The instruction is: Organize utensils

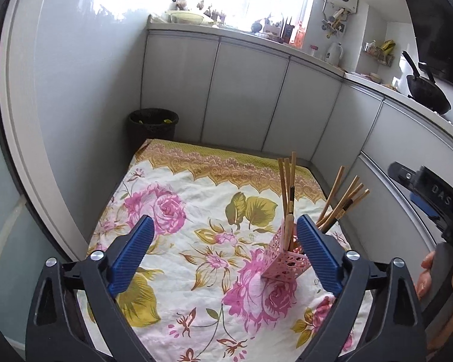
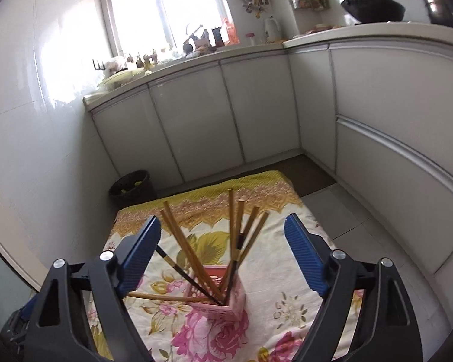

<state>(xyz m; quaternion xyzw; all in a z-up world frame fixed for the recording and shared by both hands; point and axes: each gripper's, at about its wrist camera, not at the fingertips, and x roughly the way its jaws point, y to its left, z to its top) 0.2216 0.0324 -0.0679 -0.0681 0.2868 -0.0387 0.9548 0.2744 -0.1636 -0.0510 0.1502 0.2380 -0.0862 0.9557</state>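
A pink perforated utensil holder stands on a floral cloth, filled with several wooden chopsticks that fan upward. My left gripper is open and empty, with the holder just inside its right finger. In the right wrist view the holder sits low between the fingers, chopsticks sticking up and outward, one lying nearly flat to the left. My right gripper is open and empty above it. The right gripper's body shows at the left view's right edge.
A dark waste bin stands beyond the cloth by the wall; it also shows in the right wrist view. White cabinets and a cluttered counter ring the space. A black wok sits on the right counter.
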